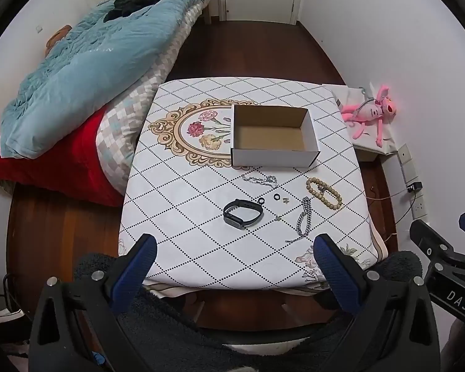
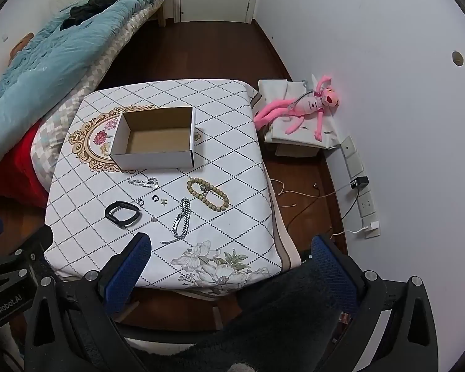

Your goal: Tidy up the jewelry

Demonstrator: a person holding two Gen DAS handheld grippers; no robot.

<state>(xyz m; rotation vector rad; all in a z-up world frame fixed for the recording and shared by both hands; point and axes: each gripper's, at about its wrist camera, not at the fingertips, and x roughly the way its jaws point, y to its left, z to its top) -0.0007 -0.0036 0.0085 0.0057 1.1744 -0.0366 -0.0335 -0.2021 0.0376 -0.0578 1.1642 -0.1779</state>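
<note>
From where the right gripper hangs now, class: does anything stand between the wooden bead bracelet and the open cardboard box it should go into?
Nothing visible does. The bead bracelet lies just in front of the cardboard box, with only bare tablecloth between them. The box's near wall must be cleared. The right gripper is open and empty.

We are seeing a white surface [image 1: 201, 192] crossed by black dotted diamonds, a white cardboard box [image 1: 274, 156] showing brown inside, a black wristband [image 1: 242, 214], a tan beaded bracelet [image 1: 324, 192], a silver chain [image 2: 181, 220] and blue-padded black tools [image 1: 234, 249].
</note>
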